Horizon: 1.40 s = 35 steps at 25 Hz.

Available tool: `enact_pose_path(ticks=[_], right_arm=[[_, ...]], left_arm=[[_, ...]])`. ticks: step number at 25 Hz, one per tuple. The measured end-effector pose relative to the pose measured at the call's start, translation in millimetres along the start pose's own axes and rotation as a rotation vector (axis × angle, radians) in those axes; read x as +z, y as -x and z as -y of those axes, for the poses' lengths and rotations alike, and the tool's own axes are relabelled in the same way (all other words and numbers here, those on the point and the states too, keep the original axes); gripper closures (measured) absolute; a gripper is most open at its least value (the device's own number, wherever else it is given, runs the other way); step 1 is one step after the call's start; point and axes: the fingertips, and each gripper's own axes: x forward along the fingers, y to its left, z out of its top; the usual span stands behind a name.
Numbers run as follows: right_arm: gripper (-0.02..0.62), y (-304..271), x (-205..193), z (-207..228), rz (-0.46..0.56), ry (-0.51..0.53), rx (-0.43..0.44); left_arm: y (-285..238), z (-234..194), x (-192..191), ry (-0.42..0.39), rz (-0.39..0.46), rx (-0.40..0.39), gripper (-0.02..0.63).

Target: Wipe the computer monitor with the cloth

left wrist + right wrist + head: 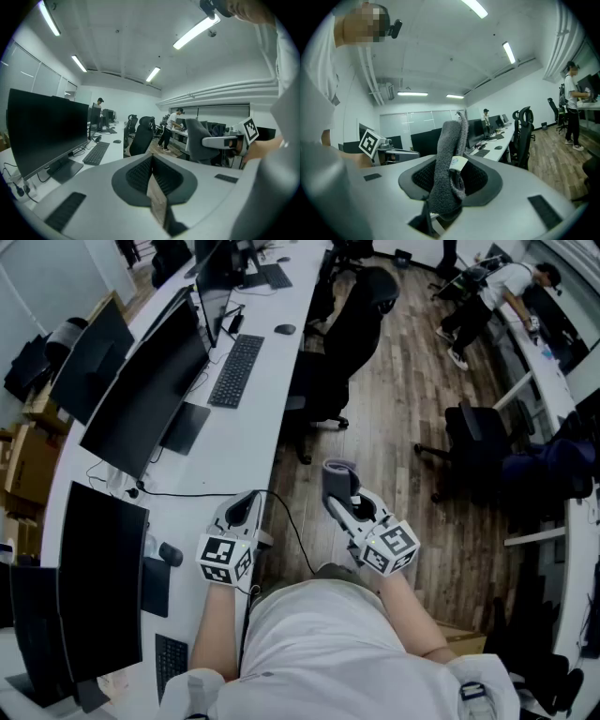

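A grey cloth point(337, 473) with a white tag stands up from my right gripper point(343, 495), which is shut on it over the wooden floor, right of the desk. In the right gripper view the cloth point(449, 154) fills the middle of the right gripper point(450, 183). My left gripper point(246, 507) hovers at the desk's near edge; in its own view the left gripper point(152, 164) is shut with nothing in it. A dark monitor point(141, 397) stands on the white desk point(239, 442) ahead left, seen side-on as the monitor point(42, 136). Another monitor point(98, 589) is nearer, at my left.
A keyboard point(234, 369) and a mouse point(284, 329) lie further along the desk. A black office chair point(347, 329) stands at the desk, another chair point(478, 442) to the right. A person point(492, 296) bends at a far bench. A black cable point(281, 512) hangs off the desk edge.
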Motion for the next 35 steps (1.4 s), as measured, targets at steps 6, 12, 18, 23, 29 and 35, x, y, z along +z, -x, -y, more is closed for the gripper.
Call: enact_pose_path(ticks=[6,12,18,23,29,35], right_arm=[[0.454,13.1,6.6,46.5,0.007,-0.007,-0.002],[0.443,20.3,-0.7,86.0,0.007,-0.095,-0.009],[0.442,2.4,-16.3,118.3,-0.033,-0.149,-0.019],[0.442,-39.1,-24.7,155.2,-0.079,-0.147,-0.034],[0.442,-120.5,-9.0,208.3,-0.135,-0.093,-0.052],[0.442,-217.4,19.8,243.0,-0.172,-0.048,-0.011]], left_arm=[[-46.1,20.0,2.6,-0.004,-0.025,-0.009,0.603],[-76.6,31.4,5.8,0.002,-0.051,0.007,0.603],[-107.6,18.3,1.5,0.015,-0.090,0.021,0.603],[-152.6,-20.9,1.8,0.043,-0.081,0.028,0.603],[-221.3,-90.0,14.1,0.071,-0.048,0.012,0.603],[-266.6,-162.3,33.1,0.081,-0.037,0.040,0.603]])
